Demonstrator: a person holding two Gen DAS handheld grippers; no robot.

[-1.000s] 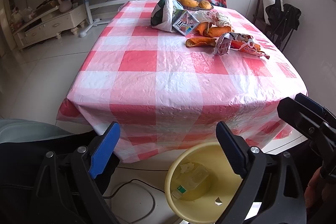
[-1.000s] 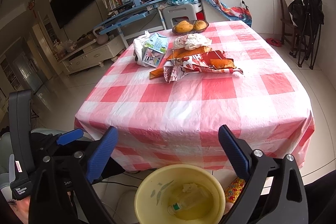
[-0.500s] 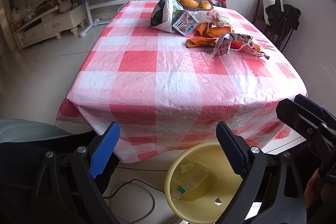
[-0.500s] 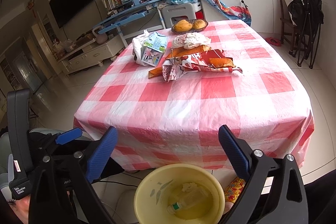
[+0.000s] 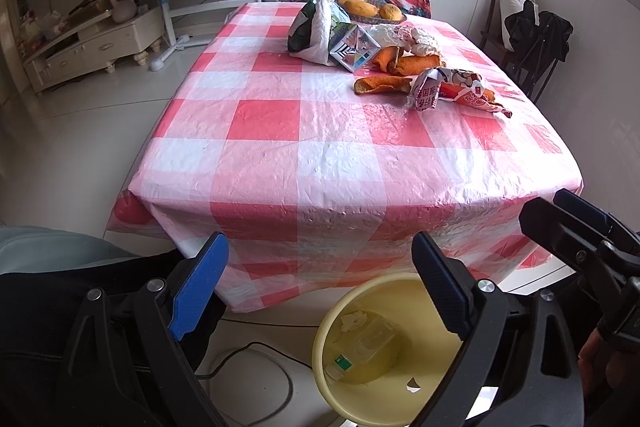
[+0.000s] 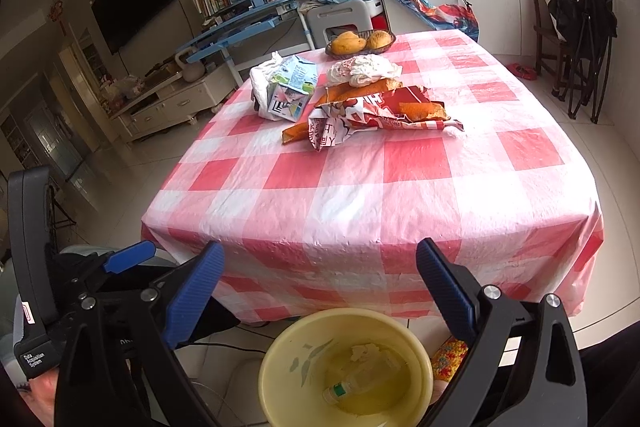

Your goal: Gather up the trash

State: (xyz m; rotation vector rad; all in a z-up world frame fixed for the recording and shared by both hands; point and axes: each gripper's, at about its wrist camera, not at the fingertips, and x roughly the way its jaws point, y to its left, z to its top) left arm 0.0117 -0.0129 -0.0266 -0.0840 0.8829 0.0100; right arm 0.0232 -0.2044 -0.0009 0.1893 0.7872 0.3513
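Both grippers, left gripper (image 5: 316, 287) and right gripper (image 6: 318, 285), fingers wide, holding nothing, above yellow bin (image 6: 280, 379); wrappers (image 6: 372, 115) on table (image 6: 400, 195).

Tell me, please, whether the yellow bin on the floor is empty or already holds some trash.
Not empty. The yellow bin already holds a clear plastic bottle lying on its side and a crumpled white scrap, but most of its volume is unfilled.

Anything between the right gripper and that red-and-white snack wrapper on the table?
Nothing visible: only bare checked tablecloth lies between the open right gripper and the snack wrapper. The yellow bin sits below, off that path.
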